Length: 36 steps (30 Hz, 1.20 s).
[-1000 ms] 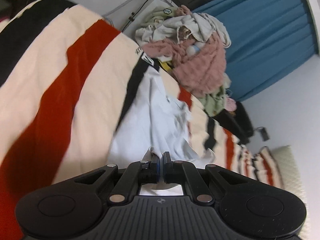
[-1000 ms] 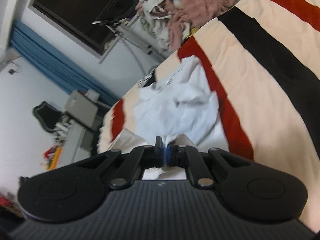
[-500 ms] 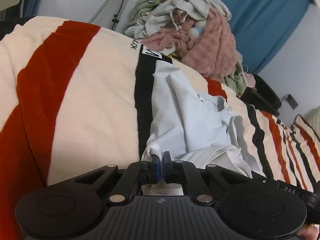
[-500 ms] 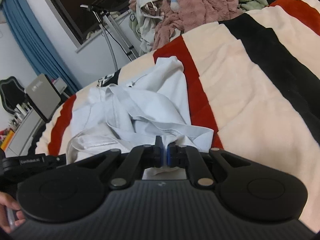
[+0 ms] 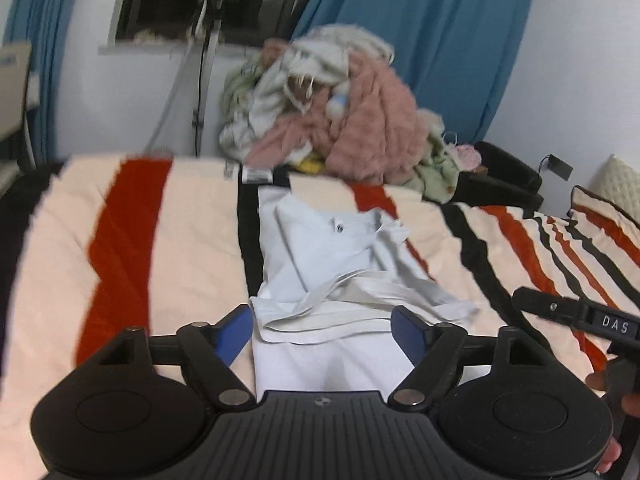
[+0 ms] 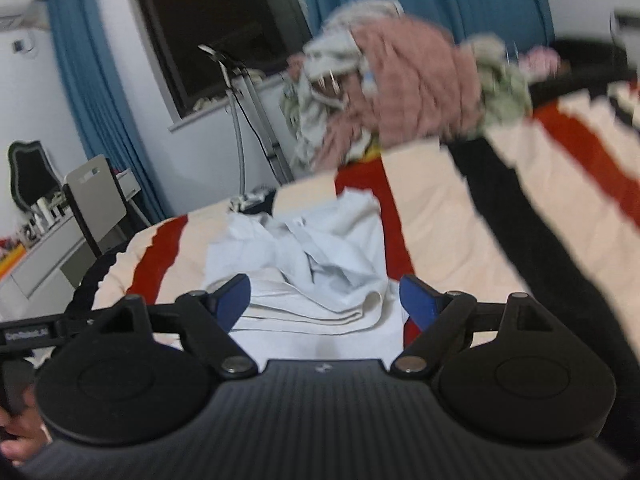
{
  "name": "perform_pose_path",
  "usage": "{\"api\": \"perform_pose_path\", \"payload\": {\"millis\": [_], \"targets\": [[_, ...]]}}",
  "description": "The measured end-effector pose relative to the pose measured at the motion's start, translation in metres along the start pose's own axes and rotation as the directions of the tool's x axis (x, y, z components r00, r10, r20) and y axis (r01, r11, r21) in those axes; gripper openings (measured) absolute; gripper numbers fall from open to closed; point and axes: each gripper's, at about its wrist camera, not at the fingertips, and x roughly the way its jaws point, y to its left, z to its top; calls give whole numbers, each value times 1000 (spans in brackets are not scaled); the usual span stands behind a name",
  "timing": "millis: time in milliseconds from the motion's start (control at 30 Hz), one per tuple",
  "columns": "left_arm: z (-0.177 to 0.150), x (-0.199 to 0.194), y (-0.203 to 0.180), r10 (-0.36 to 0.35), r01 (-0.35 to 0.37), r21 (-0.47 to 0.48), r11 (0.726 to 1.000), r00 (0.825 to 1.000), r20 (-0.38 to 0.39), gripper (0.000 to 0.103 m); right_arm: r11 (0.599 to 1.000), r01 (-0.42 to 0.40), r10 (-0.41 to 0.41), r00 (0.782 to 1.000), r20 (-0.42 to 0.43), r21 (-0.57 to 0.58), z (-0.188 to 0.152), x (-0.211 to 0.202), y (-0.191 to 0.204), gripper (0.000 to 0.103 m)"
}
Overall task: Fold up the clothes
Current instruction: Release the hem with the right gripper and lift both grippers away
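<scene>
A pale blue-white garment (image 5: 340,264) lies folded in a long strip on the striped blanket (image 5: 168,240), its near hem doubled over in layers. My left gripper (image 5: 322,330) is open just above the near hem, empty, blue pads on either side of it. The garment also shows in the right wrist view (image 6: 320,264). My right gripper (image 6: 324,300) is open and empty over the same hem. The right gripper's body shows at the right edge of the left wrist view (image 5: 580,316).
A pile of unfolded clothes (image 5: 340,108) with a pink fluffy piece sits at the far end of the bed. Blue curtains (image 5: 420,40), a window and a metal stand are behind it. A desk and chair (image 6: 96,200) stand left. A pillow (image 5: 612,208) lies right.
Both grippers were shut on the garment's hem and carried it forward over the garment. Both have now opened and let go, and the hem lies doubled on the cloth.
</scene>
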Motion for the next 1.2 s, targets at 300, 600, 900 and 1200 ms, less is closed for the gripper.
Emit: {"api": "perform_pose_path", "payload": {"millis": [300, 600, 900, 1200], "targets": [[-46, -98, -33, 36, -43, 52, 998, 991, 130, 90, 993, 48, -37, 994, 108, -106, -24, -73, 25, 83], [-74, -111, -33, 43, -52, 63, 997, 989, 141, 95, 987, 87, -66, 986, 156, -133, -44, -100, 34, 83], [-89, -96, -32, 14, -19, 58, 998, 996, 88, 101, 977, 128, -107, 986, 129, -172, -53, -91, 41, 83], [-104, -74, -29, 33, -33, 50, 998, 999, 9, 102, 963, 193, -172, 978, 120, -186, -58, -80, 41, 83]]}}
